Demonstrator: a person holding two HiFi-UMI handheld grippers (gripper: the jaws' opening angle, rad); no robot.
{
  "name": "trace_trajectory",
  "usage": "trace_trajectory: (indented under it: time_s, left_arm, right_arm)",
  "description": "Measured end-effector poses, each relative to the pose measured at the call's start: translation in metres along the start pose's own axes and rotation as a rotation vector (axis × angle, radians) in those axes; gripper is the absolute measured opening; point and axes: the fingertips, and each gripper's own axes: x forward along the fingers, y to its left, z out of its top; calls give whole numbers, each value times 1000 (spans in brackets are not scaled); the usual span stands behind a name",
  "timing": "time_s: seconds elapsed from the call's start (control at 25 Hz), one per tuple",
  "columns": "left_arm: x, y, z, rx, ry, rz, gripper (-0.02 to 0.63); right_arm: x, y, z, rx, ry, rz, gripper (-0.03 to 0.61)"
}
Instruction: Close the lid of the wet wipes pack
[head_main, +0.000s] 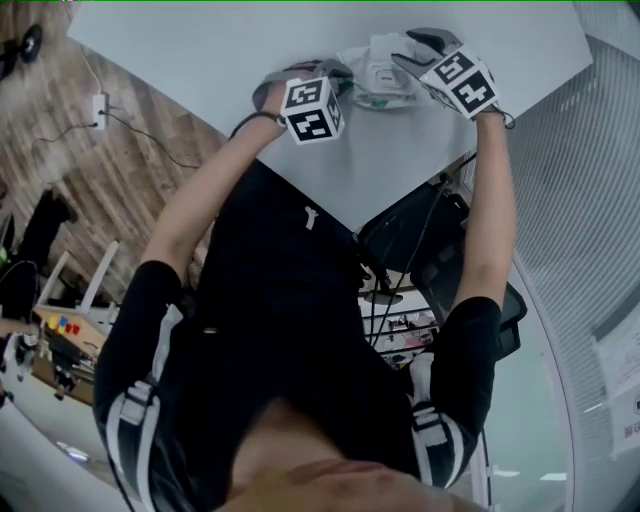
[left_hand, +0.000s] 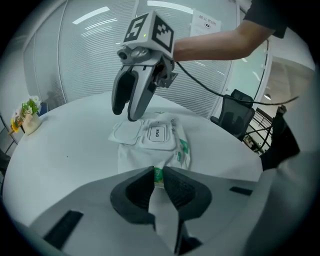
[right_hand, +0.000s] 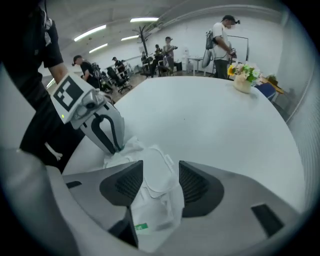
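A white wet wipes pack (left_hand: 167, 150) lies on the round white table (left_hand: 60, 150), its hinged lid (left_hand: 126, 134) flipped open to the left of the labelled opening (left_hand: 157, 134). My left gripper (left_hand: 157, 174) is shut on the pack's near end seam with the green mark. The right gripper (left_hand: 125, 107) hangs just above the open lid. In the right gripper view its jaws (right_hand: 160, 165) stand wide open over the pack (right_hand: 155, 205), pads clear of it, with the left gripper (right_hand: 102, 130) pinching the far end. From the head view both grippers (head_main: 345, 85) (head_main: 405, 60) flank the pack (head_main: 378, 80).
A small flower vase (right_hand: 243, 80) stands at the table's far side. A dark office chair (left_hand: 235, 117) and cables sit beyond the table edge. Several people stand in the room behind (right_hand: 220, 45). The person's body is close to the table's near edge (head_main: 330, 215).
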Motion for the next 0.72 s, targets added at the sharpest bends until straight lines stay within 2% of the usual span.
trace_trajectory:
  time_s: [0.08, 0.24, 0.36, 0.72]
  left_arm:
    - [0, 0, 0, 5, 7, -18, 51]
    - [1, 0, 0, -5, 3, -37, 51]
    - [1, 0, 0, -10, 2, -29, 51]
    - [2, -2, -2, -9, 13, 18, 51]
  right_arm:
    - [11, -6, -6, -32, 61, 30, 242]
    - [27, -7, -11, -56, 115, 121, 241]
    - [30, 0, -10, -82, 138, 179, 199]
    - [-13, 35, -1, -164, 104, 210, 186]
